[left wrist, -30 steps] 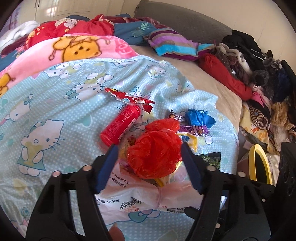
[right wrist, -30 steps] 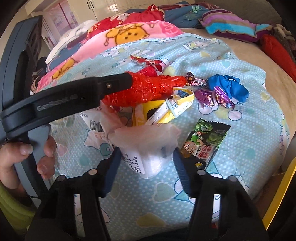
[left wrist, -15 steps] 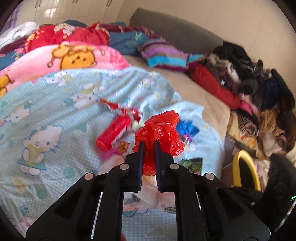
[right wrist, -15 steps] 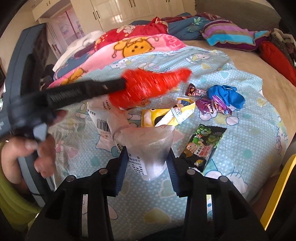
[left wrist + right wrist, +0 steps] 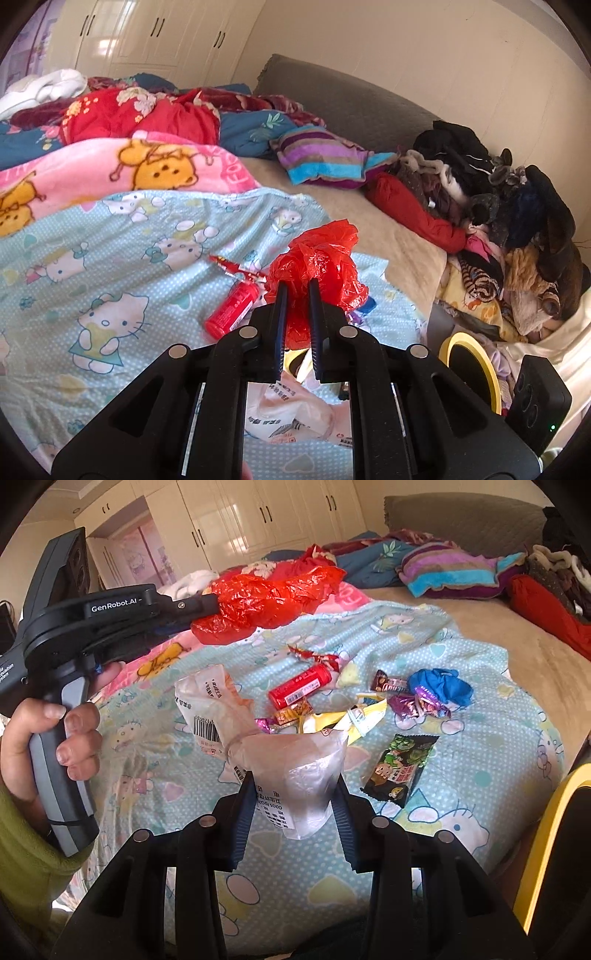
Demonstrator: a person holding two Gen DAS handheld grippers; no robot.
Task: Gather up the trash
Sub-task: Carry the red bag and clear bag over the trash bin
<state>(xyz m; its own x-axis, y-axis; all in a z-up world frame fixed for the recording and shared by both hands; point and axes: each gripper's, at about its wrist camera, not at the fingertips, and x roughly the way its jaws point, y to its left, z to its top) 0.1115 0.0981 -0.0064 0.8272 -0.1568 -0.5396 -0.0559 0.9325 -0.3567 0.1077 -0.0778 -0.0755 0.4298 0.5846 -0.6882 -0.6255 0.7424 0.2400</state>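
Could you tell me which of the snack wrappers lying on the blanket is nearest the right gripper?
The dark green cartoon-printed snack packet, lying flat just right of the right gripper. The brown chocolate wrapper and purple foil wrapper lie farther up the blanket.

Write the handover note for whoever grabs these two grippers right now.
Left gripper: shut on the red plastic bag, lifted off the bed.
Right gripper: shut on the clear plastic bag, also raised.
On the blanket: red bottle, blue bag, green snack packet, yellow wrapper, small sweet wrappers.
Done: two bags picked up. Left: bin them, then collect the rest.
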